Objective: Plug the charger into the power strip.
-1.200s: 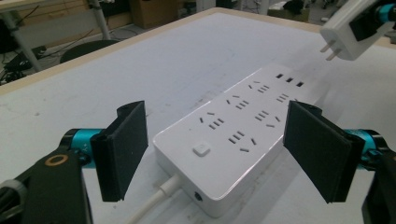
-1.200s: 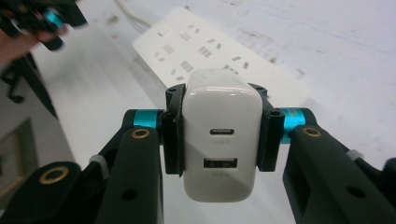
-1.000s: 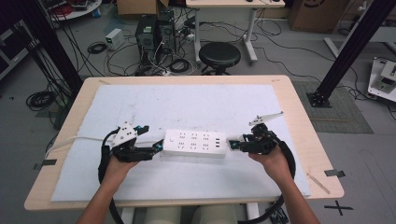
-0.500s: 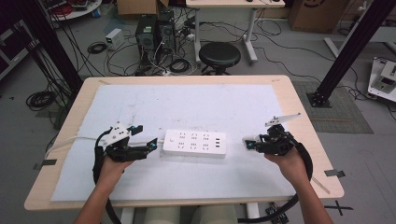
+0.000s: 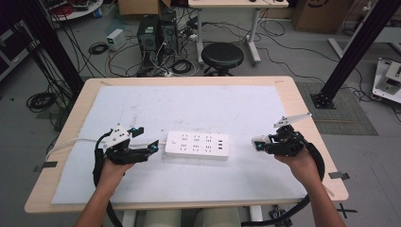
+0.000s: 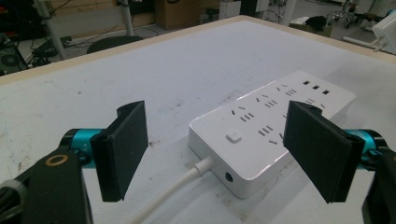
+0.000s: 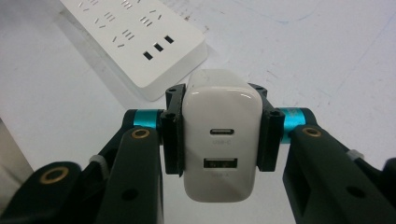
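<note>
two grippers up. your right gripper is clamped on a white charger, pads on both its sides, usb ports facing the gripper camera. it sits near the table's right edge, apart from the strip's usb end. power strip lies flat on the white mat, mid-table toward the near edge, cord leaving its left end toward the left edge. your left gripper has jaws apart, nothing between the pads, just beside the strip's cord end, not touching it.
</note>
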Tool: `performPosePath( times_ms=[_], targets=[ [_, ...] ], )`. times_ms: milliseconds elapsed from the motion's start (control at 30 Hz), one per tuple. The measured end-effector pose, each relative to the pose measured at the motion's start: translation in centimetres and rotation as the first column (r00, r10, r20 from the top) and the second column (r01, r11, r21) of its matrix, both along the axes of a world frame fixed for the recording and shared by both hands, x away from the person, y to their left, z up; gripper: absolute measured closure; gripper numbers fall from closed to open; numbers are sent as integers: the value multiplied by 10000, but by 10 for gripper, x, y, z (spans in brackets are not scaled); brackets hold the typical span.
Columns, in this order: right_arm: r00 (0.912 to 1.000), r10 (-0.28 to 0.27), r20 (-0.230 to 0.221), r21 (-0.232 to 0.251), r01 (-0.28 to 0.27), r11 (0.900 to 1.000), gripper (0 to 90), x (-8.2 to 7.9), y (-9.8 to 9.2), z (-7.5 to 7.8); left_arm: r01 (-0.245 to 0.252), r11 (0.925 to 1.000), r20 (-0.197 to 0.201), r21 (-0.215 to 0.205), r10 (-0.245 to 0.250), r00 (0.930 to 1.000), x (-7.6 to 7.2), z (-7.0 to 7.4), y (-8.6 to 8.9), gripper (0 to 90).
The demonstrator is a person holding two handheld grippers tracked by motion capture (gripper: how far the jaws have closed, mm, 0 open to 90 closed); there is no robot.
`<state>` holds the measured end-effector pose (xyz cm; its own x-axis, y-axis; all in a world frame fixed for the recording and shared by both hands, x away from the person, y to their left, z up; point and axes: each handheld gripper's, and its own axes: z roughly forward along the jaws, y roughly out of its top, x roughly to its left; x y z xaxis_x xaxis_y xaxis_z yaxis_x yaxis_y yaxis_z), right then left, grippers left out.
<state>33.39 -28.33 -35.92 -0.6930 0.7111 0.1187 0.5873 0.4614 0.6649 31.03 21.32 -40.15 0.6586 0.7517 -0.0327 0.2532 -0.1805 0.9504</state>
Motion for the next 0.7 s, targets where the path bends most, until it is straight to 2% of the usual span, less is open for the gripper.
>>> performPosePath(
  times_ms=[267,500,700],
  targets=[
    [9993,359,86,-646,-352,9973,631,1,-2,8,46,10000,4,27,-46,10000,0,1,-1,222],
    [9973,690,254,-1542,-643,9859,631,4,1,14,18,10000,-51,20,-18,10000,1,0,-1,222],
    [9961,785,407,-2048,-686,9764,631,6,4,18,-19,10000,-65,4,19,10000,2,0,1,222]
  ],
)
